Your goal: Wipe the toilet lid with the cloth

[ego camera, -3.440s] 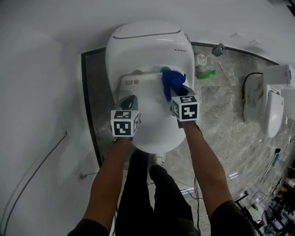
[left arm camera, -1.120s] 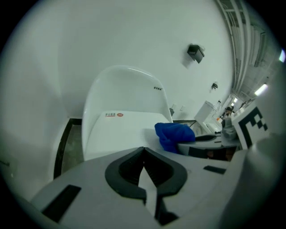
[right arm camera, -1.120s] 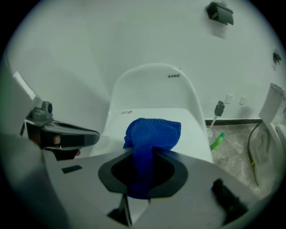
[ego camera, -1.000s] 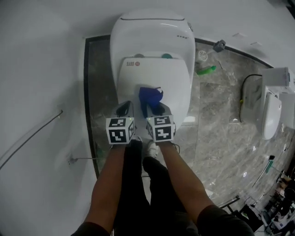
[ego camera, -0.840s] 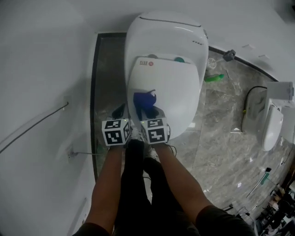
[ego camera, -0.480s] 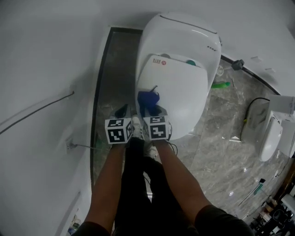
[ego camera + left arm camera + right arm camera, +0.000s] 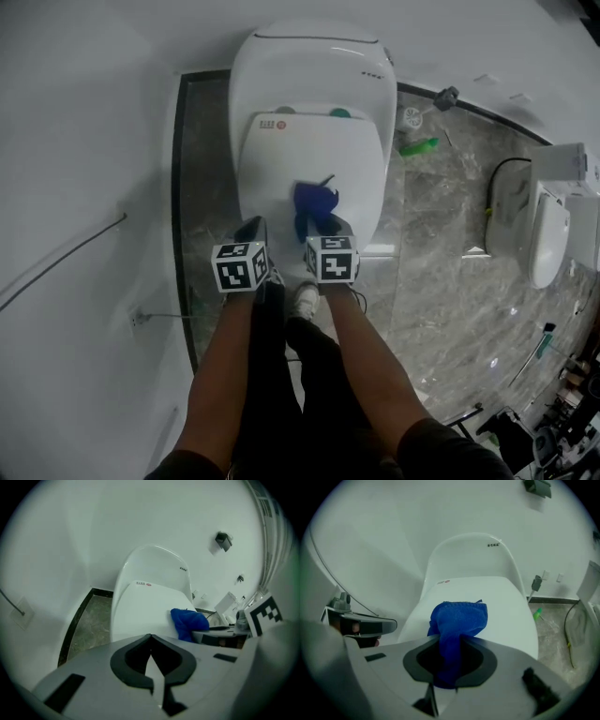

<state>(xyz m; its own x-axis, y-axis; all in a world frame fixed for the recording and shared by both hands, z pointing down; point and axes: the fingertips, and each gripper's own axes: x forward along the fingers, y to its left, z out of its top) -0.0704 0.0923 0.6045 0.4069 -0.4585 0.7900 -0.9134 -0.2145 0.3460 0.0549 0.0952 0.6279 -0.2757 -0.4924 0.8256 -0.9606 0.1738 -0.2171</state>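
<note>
The white toilet lid (image 7: 309,155) is down. A blue cloth (image 7: 314,202) rests on its front half, bunched up, with my right gripper (image 7: 323,225) shut on its near end. In the right gripper view the cloth (image 7: 457,618) runs up out of the jaws and spreads over the lid (image 7: 501,606). My left gripper (image 7: 251,230) hangs at the lid's front left edge, shut and empty. In the left gripper view its jaws (image 7: 151,641) meet, with the cloth (image 7: 187,623) off to the right on the lid (image 7: 140,611).
The toilet's white body (image 7: 309,61) stands against the back wall. A dark floor strip (image 7: 202,187) runs along its left. A green item (image 7: 419,144) lies on the marble floor to the right. Another white fixture (image 7: 548,225) stands far right. The person's shoe (image 7: 305,298) is below the grippers.
The cloth has come from the lid's back, near the hinge, to its front half. Over the last half second the right gripper slid it from the lid's left side toward the middle.
</note>
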